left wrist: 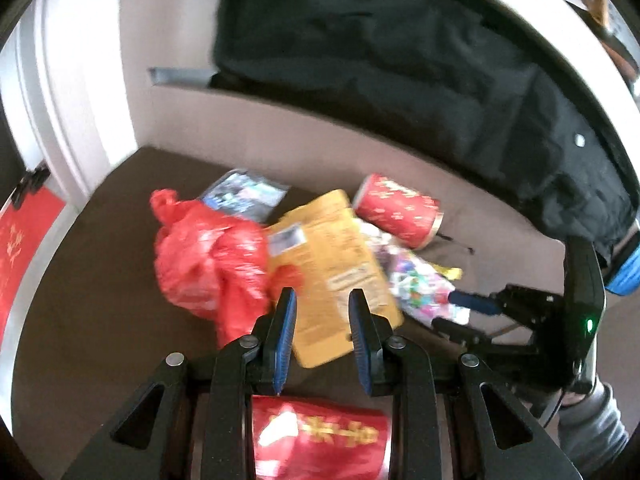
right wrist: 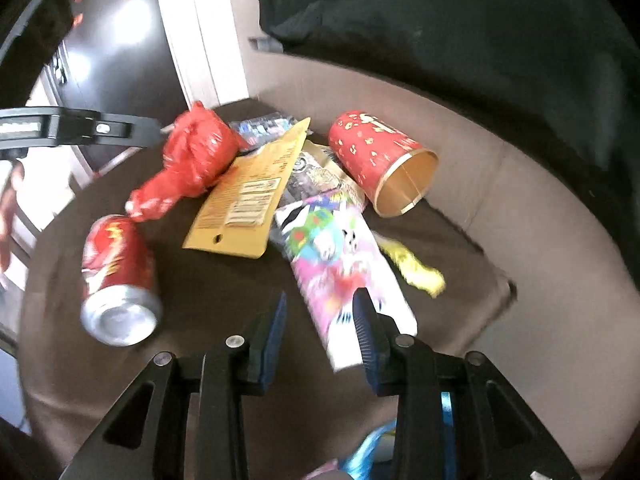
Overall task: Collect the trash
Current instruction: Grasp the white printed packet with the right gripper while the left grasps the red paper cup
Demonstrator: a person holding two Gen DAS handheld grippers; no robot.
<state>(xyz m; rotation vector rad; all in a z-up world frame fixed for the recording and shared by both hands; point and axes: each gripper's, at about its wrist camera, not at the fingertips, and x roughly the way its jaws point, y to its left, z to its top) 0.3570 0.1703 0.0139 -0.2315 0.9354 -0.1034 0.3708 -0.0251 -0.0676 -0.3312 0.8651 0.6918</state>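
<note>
Trash lies heaped on a dark brown cushion (right wrist: 224, 308) that sits against a lighter sofa back (right wrist: 520, 216). Near the cushion's far edge are a knotted red plastic bag (right wrist: 192, 160), a yellow cardboard packet (right wrist: 248, 196) and a red paper cup (right wrist: 380, 156) tipped on its side with its mouth open. A pink printed wrapper (right wrist: 344, 264) runs from the middle toward the near edge, with a crumpled yellow wrapper (right wrist: 416, 268) just beside it. A red soda can (right wrist: 116, 276) lies on its side toward the cushion's left edge.

The left gripper (left wrist: 322, 300) hangs above the yellow packet with its jaws parted and nothing between them. The right gripper (right wrist: 320, 304) is likewise parted and empty, with the pink wrapper's near end below its right finger.

What could go wrong, as I judge it: both views are smeared, which suggests fast travel, and a hurried close could pinch the cushion cover along with a flat wrapper, or miss the thin film altogether. The can is round and could roll off the left edge if nudged. The packet overlaps the wrappers and touches the bag, so pulling one piece may drag its neighbours. The two grippers are near each other and could collide over the pile.
</note>
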